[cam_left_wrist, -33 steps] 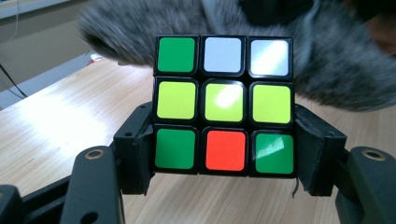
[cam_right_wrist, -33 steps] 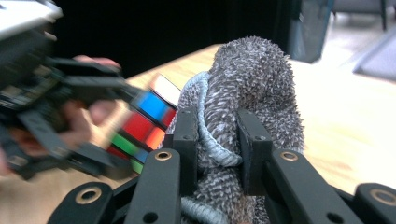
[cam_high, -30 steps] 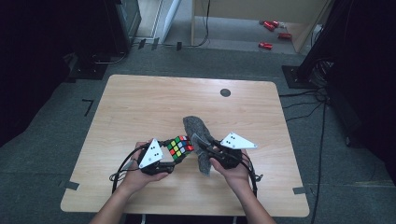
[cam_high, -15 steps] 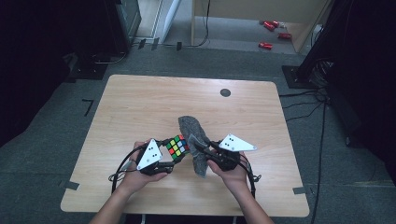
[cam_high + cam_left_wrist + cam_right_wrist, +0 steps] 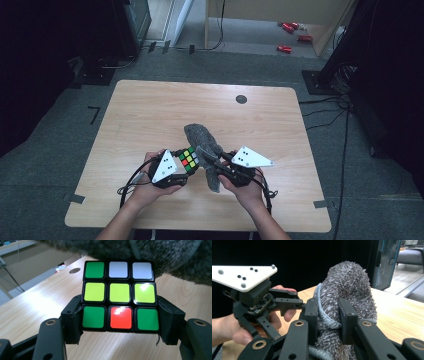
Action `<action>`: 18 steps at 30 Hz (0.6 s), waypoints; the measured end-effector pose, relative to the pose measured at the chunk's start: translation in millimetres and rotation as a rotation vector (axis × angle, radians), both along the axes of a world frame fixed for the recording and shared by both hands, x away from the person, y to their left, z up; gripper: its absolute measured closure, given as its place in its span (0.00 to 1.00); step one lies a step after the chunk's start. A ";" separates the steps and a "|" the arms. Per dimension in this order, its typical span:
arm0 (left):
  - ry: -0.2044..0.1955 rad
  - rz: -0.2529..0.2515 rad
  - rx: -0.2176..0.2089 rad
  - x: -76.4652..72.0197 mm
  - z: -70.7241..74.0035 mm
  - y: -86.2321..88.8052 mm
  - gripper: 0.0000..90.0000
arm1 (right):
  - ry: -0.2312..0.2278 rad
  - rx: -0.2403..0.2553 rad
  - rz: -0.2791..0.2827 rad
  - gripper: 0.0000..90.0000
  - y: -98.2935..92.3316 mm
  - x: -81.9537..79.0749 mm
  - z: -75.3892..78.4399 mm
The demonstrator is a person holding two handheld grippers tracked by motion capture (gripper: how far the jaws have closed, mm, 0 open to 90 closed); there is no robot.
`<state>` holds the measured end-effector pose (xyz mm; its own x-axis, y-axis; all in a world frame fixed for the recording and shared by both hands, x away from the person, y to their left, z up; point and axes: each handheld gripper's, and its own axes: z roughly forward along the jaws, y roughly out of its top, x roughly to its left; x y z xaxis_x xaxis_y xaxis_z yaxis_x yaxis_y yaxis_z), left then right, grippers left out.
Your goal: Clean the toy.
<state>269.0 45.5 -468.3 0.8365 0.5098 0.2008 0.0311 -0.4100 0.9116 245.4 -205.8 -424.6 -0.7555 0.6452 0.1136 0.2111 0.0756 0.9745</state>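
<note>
Above wooden table (image 5: 150, 115), scrambled cube (image 5: 119, 296) and fuzzy grey cloth (image 5: 348, 295), each jaw-clamped.

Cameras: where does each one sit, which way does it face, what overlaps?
High view: above the person's side, looking forward and down at the table; both forearms and claws enter from below.
Left gripper view: rides the left claw, facing the clamped puzzle cube.
Right gripper view: rides the right claw, facing the gripped grey cloth; left hand beyond.
Shared: cloth and tabletop.
</note>
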 end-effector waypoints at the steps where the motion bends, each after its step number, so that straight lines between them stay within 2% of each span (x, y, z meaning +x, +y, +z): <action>1: 0.000 -0.002 -0.013 -0.5 1.6 1.0 0.39 | 0.008 0.004 -0.001 0.81 -0.3 1.1 -1.6; 4: 0.002 -0.013 -0.043 -0.5 3.4 4.6 0.39 | 0.072 0.054 -0.012 0.82 -6.7 8.1 -11.3; 7: 0.007 -0.014 -0.067 0.6 5.0 6.6 0.39 | 0.142 0.052 -0.034 0.82 -13.9 17.5 -19.8; 9: 0.012 -0.005 -0.056 1.7 4.5 6.2 0.39 | 0.167 0.033 -0.053 0.82 -16.1 21.0 -23.1; 11: 0.008 0.013 -0.025 2.4 2.7 4.8 0.39 | 0.148 0.016 -0.079 0.82 -17.1 20.0 -21.4; 13: 0.008 0.028 0.022 3.0 -0.3 1.1 0.39 | 0.109 0.024 -0.069 0.82 -15.2 14.9 -14.4; 16: 0.013 0.045 0.078 1.8 -3.4 -6.4 0.39 | 0.024 0.001 -0.007 0.82 -1.4 2.7 -2.0; 18: 0.019 0.054 0.105 0.8 -3.4 -11.1 0.39 | 0.005 -0.054 0.022 0.82 10.8 -2.7 -1.4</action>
<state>269.8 34.3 -471.7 0.8125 0.5313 0.2399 0.0722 -0.5002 0.8629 242.7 -195.0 -426.1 -0.7694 0.6334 0.0827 0.2137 0.1333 0.9678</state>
